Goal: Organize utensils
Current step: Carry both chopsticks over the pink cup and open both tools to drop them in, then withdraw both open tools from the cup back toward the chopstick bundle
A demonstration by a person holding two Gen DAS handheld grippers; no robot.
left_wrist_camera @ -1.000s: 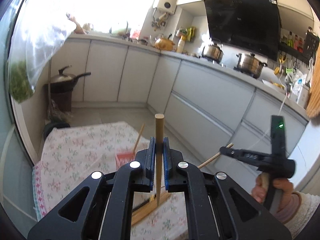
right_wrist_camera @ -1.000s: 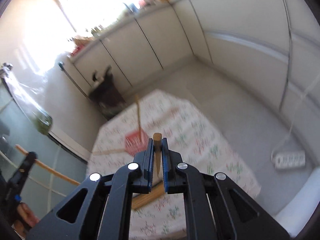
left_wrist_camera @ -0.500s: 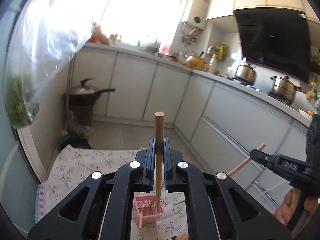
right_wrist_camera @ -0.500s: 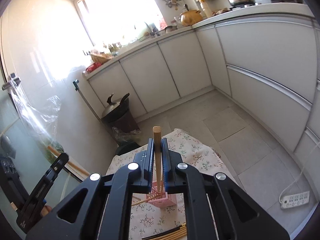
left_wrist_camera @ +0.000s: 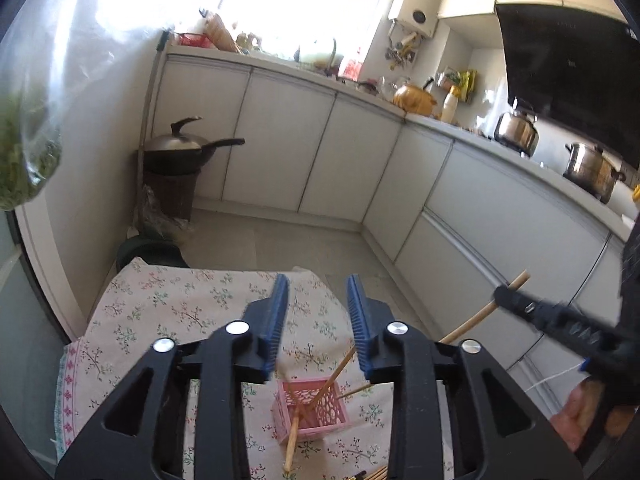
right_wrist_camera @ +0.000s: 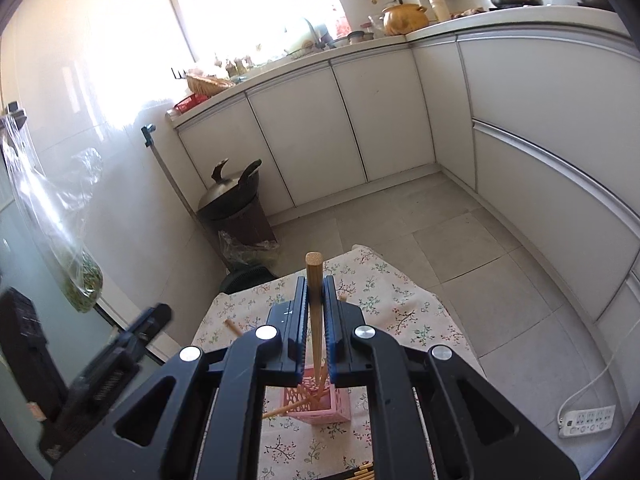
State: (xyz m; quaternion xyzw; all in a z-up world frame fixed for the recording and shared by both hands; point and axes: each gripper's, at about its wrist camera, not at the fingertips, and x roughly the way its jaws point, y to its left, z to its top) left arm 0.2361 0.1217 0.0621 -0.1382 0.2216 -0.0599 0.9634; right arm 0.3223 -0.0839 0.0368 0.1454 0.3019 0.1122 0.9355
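Note:
A pink lattice basket (left_wrist_camera: 316,410) (right_wrist_camera: 334,406) stands on the floral-cloth table (left_wrist_camera: 160,320). My left gripper (left_wrist_camera: 317,280) hovers above it with its jaws opening and nothing between them. A wooden chopstick (left_wrist_camera: 320,394) leans in the basket below it, and a thinner stick (left_wrist_camera: 352,391) pokes out to the right. My right gripper (right_wrist_camera: 316,280) is shut on another wooden chopstick (right_wrist_camera: 315,300), held upright with its lower end at the basket. In the left wrist view that gripper (left_wrist_camera: 560,322) shows at the right with its chopstick (left_wrist_camera: 476,322).
More chopsticks (right_wrist_camera: 362,471) lie bundled at the table's near edge, and one stick (right_wrist_camera: 233,327) shows to the left. A wok on a bin (right_wrist_camera: 234,200) stands past the table's far edge. A power strip (right_wrist_camera: 586,420) lies on the floor at right. A bag of greens (left_wrist_camera: 24,160) hangs at left.
My left gripper has opened and let go of its chopstick, which now leans in the pink basket. Both grippers have come closer over the basket; the right one still grips its chopstick.

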